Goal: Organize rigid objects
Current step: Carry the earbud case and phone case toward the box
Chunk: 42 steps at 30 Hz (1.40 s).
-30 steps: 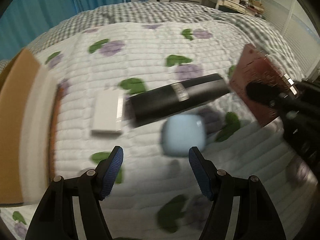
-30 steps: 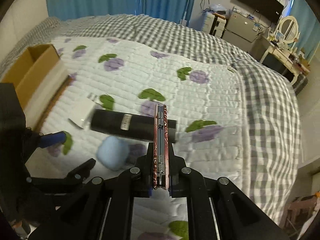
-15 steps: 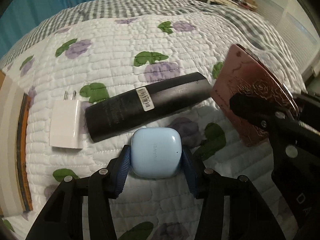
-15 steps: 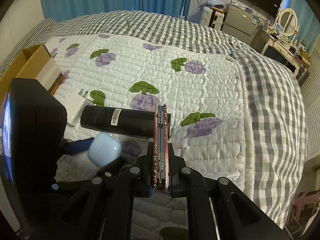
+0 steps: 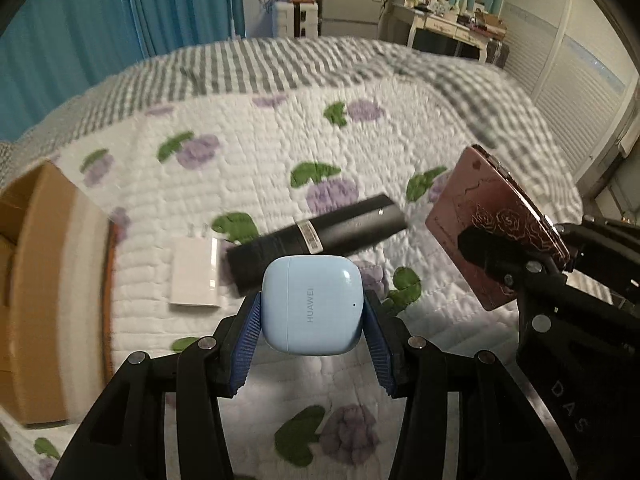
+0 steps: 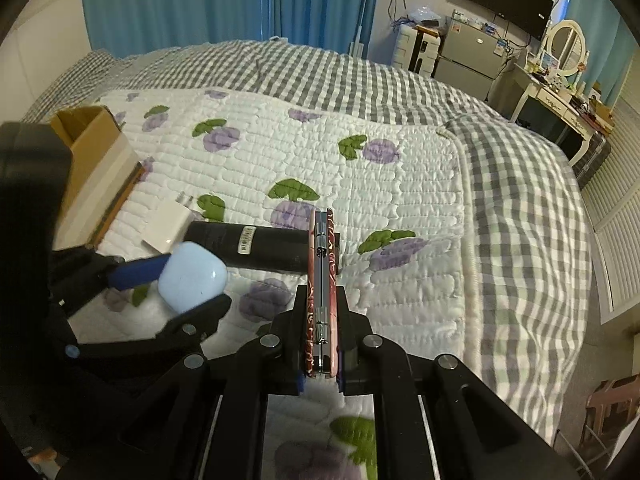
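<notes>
My left gripper (image 5: 313,312) is shut on a light blue earbud case (image 5: 314,304) and holds it above the quilt; the case also shows in the right wrist view (image 6: 192,278). My right gripper (image 6: 321,344) is shut on a thin pink-red patterned case (image 6: 321,280), held on edge; its flat face shows in the left wrist view (image 5: 492,228). A black cylinder (image 5: 320,236) and a white charger plug (image 5: 196,278) lie on the quilt beyond the earbud case. An open cardboard box (image 5: 36,272) stands at the left.
The bed carries a white quilt with purple flowers (image 6: 360,184) over a grey checked blanket (image 6: 520,200). Blue curtains, a fridge (image 6: 468,56) and a dresser (image 6: 560,100) stand beyond the bed. The bed edge drops off at the right.
My left gripper closed on the earbud case and lifted it off the quilt. The right gripper kept its hold on the patterned case, nearly still.
</notes>
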Available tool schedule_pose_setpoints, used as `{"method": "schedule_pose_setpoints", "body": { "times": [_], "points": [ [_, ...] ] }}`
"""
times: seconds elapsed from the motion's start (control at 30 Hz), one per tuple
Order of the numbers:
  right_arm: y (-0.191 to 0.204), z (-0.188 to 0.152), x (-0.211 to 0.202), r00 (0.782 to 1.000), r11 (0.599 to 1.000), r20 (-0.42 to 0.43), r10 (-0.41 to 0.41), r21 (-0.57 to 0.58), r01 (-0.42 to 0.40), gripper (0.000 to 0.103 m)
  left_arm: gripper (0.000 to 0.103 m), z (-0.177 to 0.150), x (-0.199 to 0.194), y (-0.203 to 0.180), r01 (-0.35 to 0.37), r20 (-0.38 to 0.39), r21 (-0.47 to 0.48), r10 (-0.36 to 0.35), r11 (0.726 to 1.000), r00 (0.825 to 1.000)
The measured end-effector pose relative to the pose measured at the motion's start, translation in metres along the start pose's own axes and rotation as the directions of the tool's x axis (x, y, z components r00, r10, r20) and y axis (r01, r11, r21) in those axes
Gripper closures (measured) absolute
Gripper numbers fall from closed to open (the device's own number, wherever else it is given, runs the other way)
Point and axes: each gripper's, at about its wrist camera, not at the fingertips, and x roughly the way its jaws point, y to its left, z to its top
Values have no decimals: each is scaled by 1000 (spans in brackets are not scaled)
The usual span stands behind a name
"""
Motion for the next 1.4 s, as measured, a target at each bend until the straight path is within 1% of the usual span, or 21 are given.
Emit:
{"method": "schedule_pose_setpoints", "body": {
  "times": [0.1, 0.23, 0.4, 0.63, 0.83, 0.97, 1.17, 1.27, 1.4],
  "points": [
    [3, 2, -16, 1000, 1000, 18, -6, 2, 5, 94, 53, 3, -18, 6, 0, 27, -8, 1, 1000, 1000],
    [14, 7, -47, 998, 1000, 58, -23, -11, 24, 94, 53, 2, -50, 16, -5, 72, -26, 7, 1000, 997],
    [32, 13, -88, 993, 998, 113, -41, -31, 45, 94, 53, 1, -94, 34, -13, 140, -50, 20, 999, 990],
    [70, 27, -144, 979, 995, 196, -51, -72, 67, 94, 53, -7, -161, 73, -33, 243, -100, 56, 994, 968],
    [113, 43, -174, 967, 990, 252, -27, -126, 60, 94, 53, -14, -198, 119, -69, 288, -160, 113, 985, 951],
    [149, 58, -179, 962, 985, 274, 12, -168, 35, 94, 53, -19, -212, 158, -109, 295, -202, 166, 973, 941],
    [203, 83, -170, 958, 972, 278, 77, -235, -10, 94, 53, -22, -213, 209, -148, 290, -254, 221, 956, 931],
    [228, 96, -155, 959, 965, 266, 103, -262, -31, 94, 53, -22, -202, 233, -165, 271, -275, 241, 947, 932],
    [257, 113, -127, 964, 954, 235, 128, -295, -55, 94, 53, -23, -177, 261, -170, 233, -298, 245, 939, 941]
  ]
}}
